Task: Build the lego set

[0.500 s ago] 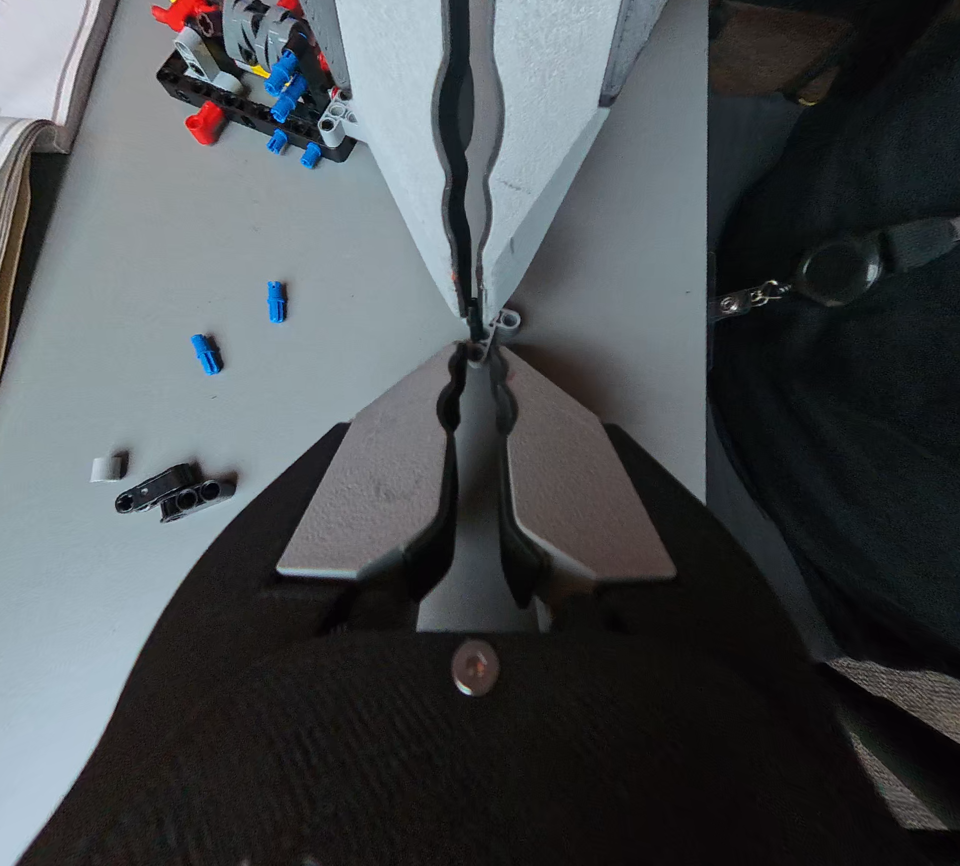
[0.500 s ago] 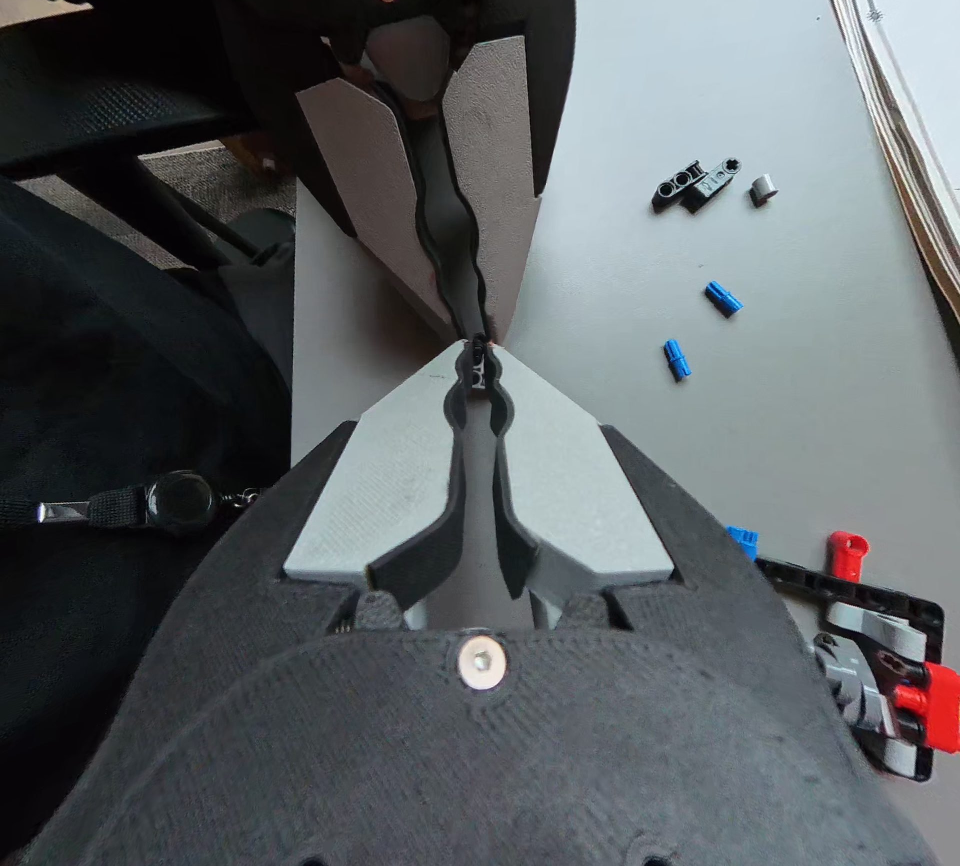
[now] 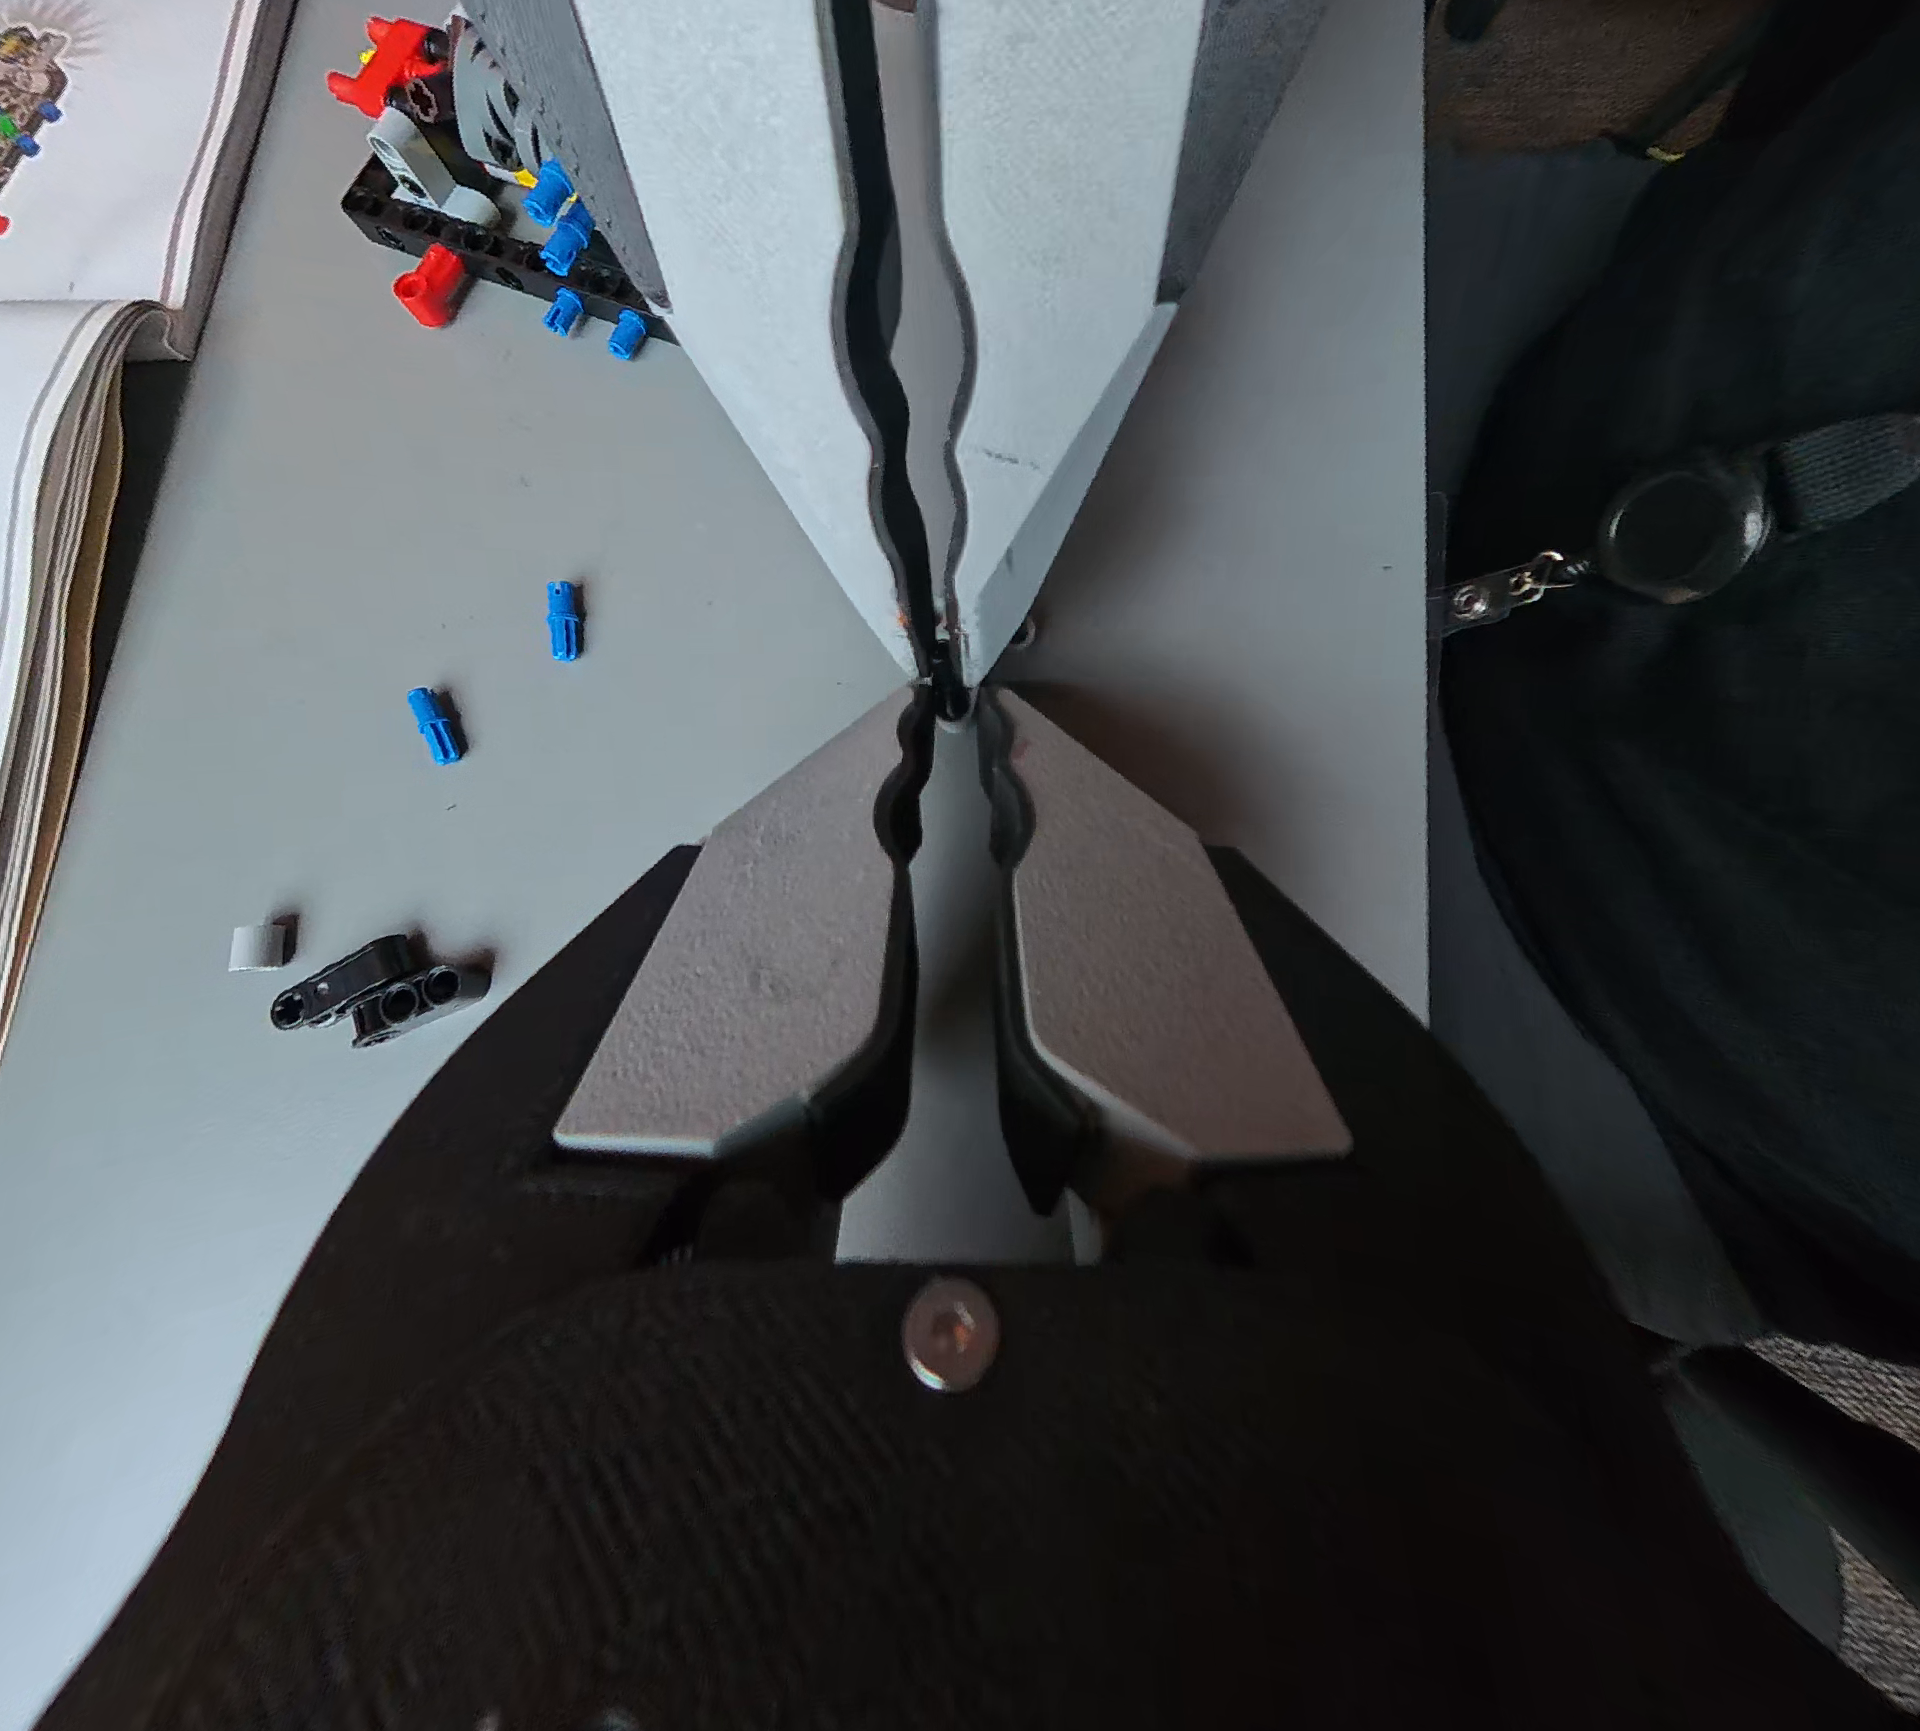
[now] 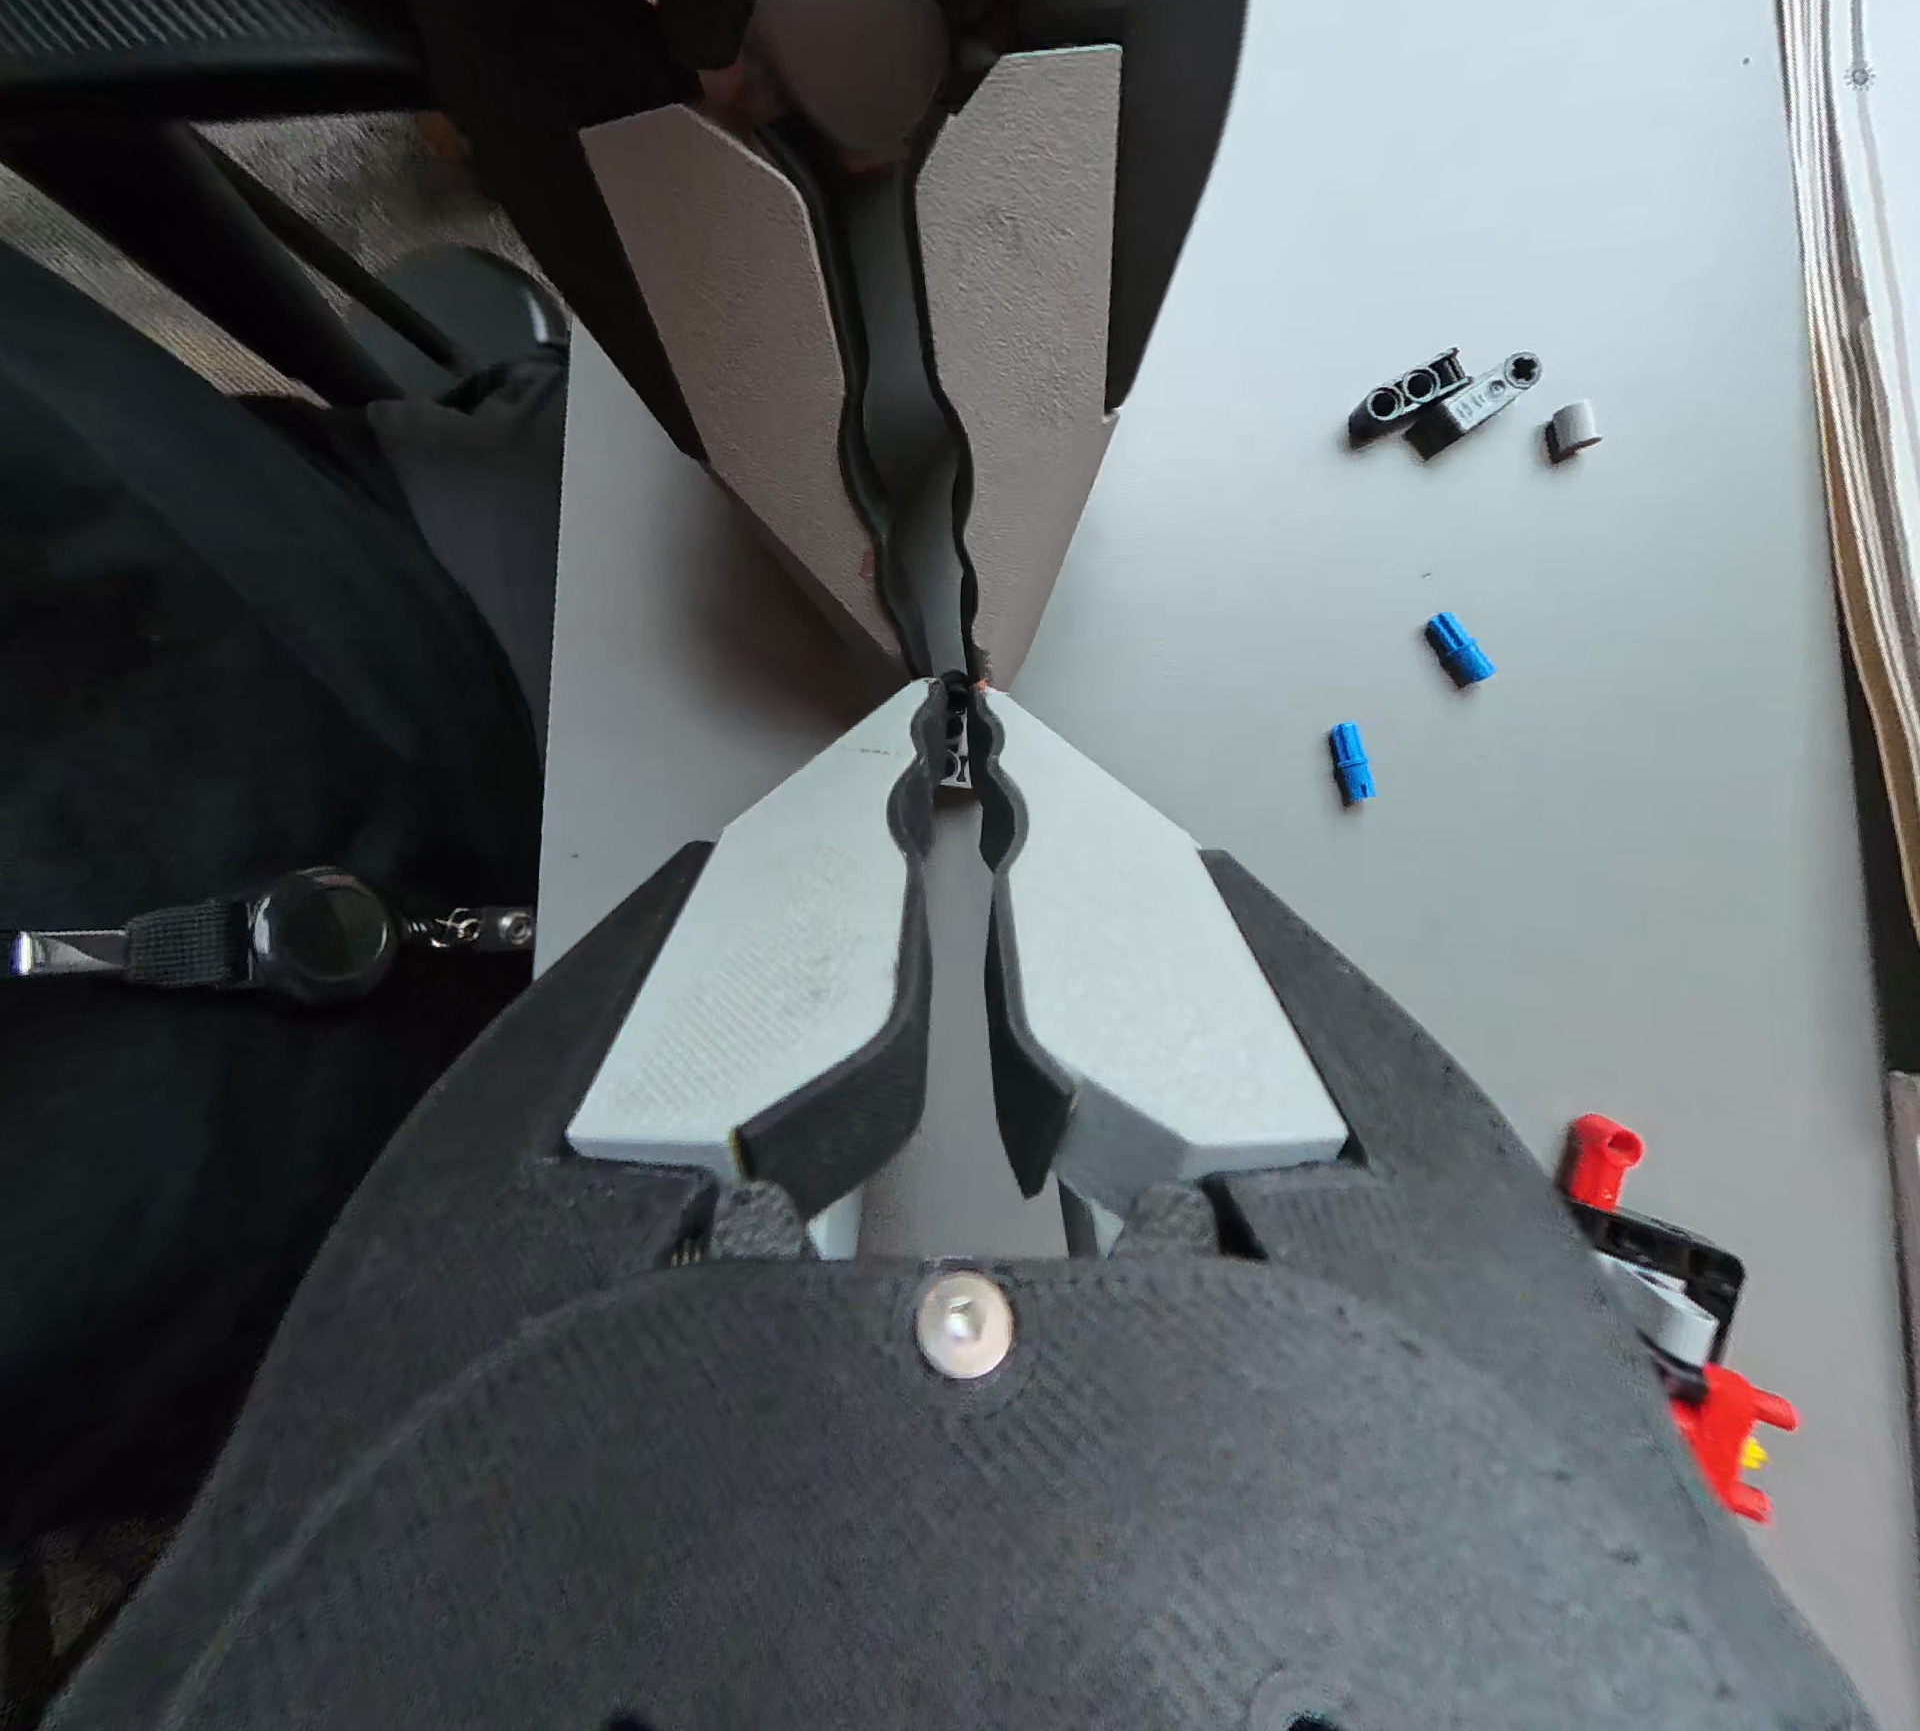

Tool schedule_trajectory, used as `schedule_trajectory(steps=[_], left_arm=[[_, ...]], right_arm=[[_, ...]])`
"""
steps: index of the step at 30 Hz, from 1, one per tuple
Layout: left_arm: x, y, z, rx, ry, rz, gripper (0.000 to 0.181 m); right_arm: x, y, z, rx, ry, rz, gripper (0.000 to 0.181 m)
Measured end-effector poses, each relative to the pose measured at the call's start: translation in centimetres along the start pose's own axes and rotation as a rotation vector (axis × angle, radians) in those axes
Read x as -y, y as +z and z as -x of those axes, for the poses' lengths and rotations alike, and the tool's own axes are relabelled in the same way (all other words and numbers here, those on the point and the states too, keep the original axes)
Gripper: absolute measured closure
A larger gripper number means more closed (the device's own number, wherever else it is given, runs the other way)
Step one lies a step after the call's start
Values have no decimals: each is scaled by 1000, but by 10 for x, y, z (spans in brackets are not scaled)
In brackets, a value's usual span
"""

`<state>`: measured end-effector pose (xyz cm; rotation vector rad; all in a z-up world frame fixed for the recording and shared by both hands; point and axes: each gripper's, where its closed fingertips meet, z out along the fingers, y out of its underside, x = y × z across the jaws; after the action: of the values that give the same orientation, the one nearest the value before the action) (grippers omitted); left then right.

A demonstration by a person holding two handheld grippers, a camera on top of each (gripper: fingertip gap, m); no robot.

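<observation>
Between the two tip-to-tip grippers sits a tiny black lego piece (image 4: 954,744): right gripper (image 4: 956,751) clenched on it, left gripper (image 3: 951,702) pinching its far end. Looks light, rigid, slippery, so grip its flat sides.

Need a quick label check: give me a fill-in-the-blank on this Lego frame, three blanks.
1. The loose blue pins lying on the grey table number ____.
2. The left gripper and right gripper meet tip to ____.
3. The small grey bush lies beside the ____ connector pieces.

Missing: two; tip; black
</observation>
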<state>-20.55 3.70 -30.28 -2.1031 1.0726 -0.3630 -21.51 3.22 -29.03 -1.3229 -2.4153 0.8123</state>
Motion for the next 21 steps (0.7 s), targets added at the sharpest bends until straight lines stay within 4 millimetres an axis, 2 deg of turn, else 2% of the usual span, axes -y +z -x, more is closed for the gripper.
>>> schedule_trajectory(steps=[6,21], left_arm=[[0,1,0,-28,-29,-1,175],[-1,0,0,-4,-6,1,175]], right_arm=[[-1,0,0,-19,-109,110,181],[-3,2,0,34,-130,185,181]])
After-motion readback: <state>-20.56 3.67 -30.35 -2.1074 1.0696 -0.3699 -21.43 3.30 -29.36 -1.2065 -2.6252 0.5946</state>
